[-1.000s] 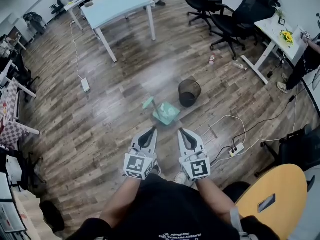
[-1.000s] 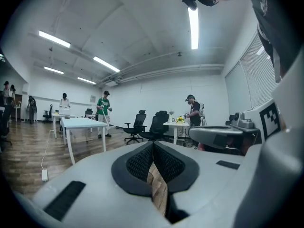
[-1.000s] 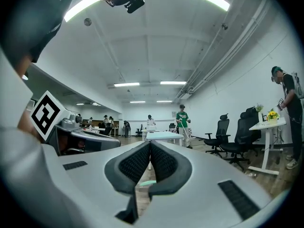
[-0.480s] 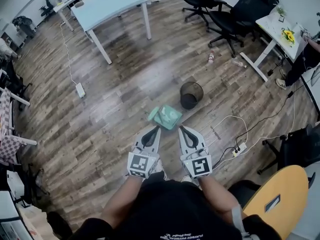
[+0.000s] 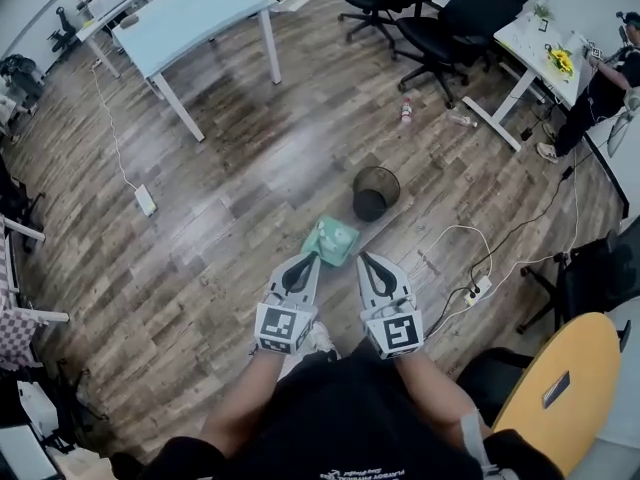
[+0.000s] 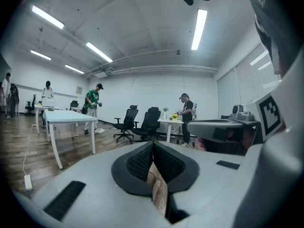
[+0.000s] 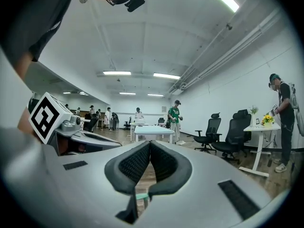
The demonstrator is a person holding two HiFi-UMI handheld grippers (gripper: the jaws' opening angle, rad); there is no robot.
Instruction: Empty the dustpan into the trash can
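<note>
A light green dustpan (image 5: 331, 240) lies on the wood floor just ahead of both grippers. Beyond it, to the right, a black mesh trash can (image 5: 376, 191) stands upright. My left gripper (image 5: 308, 259) is shut and empty, its tip close to the dustpan's near left edge. My right gripper (image 5: 364, 259) is shut and empty too, beside the pan's near right edge. In the left gripper view the left gripper (image 6: 153, 144) shows its pads meeting, with floor below them. The right gripper view shows the right gripper (image 7: 149, 143) closed, and a green piece of the dustpan (image 7: 137, 197) under its jaws.
A pale blue table (image 5: 190, 13) stands at the far left and black office chairs (image 5: 440, 18) at the back. A white desk (image 5: 535, 43) has a person (image 5: 600, 93) next to it. A power strip with cables (image 5: 476, 292) lies to the right, near a round yellow table (image 5: 560, 388).
The whole view has moved forward: dustpan and trash can now sit nearer to the grippers, whose tips have come right up to the pan. Both grippers stayed shut.
</note>
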